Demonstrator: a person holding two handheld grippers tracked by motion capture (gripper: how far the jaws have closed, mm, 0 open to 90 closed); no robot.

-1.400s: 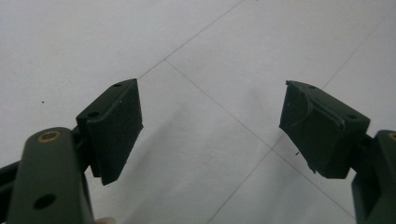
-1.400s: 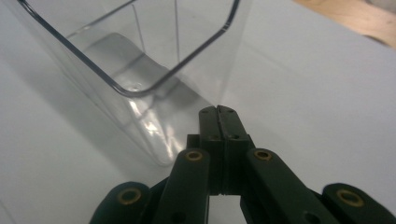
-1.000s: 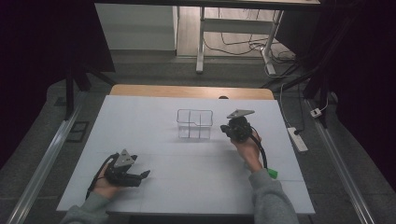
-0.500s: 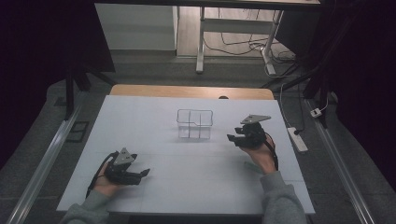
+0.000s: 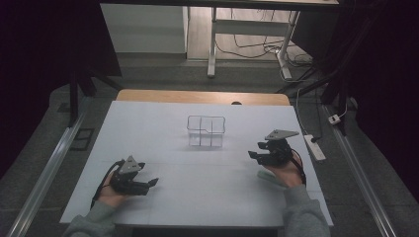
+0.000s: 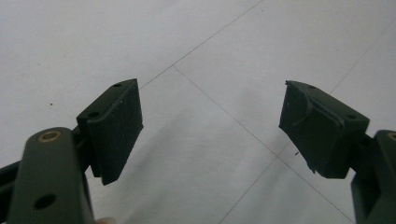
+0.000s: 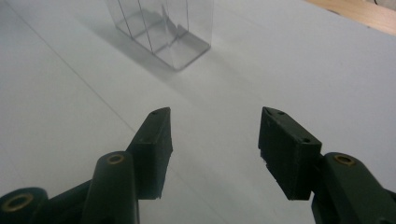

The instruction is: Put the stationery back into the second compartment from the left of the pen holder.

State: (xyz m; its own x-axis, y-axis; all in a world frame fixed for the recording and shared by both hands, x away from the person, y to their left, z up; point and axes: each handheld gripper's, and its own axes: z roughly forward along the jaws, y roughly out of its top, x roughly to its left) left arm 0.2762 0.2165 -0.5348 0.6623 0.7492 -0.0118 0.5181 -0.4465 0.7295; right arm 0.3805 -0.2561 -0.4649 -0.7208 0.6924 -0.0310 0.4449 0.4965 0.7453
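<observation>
A clear plastic box point(image 5: 206, 131) with inner dividers stands in the middle of the white table point(image 5: 163, 118); its near corner point(image 7: 161, 28) appears at the top of the right gripper view. My right gripper point(image 5: 255, 156) is held to the right of the box, apart from it, pointing left. Its jaws have just been opening, and nothing lies between the pads point(image 7: 153, 144). My left gripper point(image 5: 151, 184) rests near the front left of the table, open, with only bare table surface between its pads point(image 6: 116, 126).
A wooden strip point(image 5: 202, 97) borders the table's far edge. A white power strip point(image 5: 314, 146) lies off the table's right side. Metal rails point(image 5: 47, 173) run along both sides, and a desk frame point(image 5: 247, 44) with cables stands on the floor beyond.
My right gripper has drawn back from the clear box toward the right and nearer to the person, and its jaws now stand apart. The left gripper has stayed in place.
</observation>
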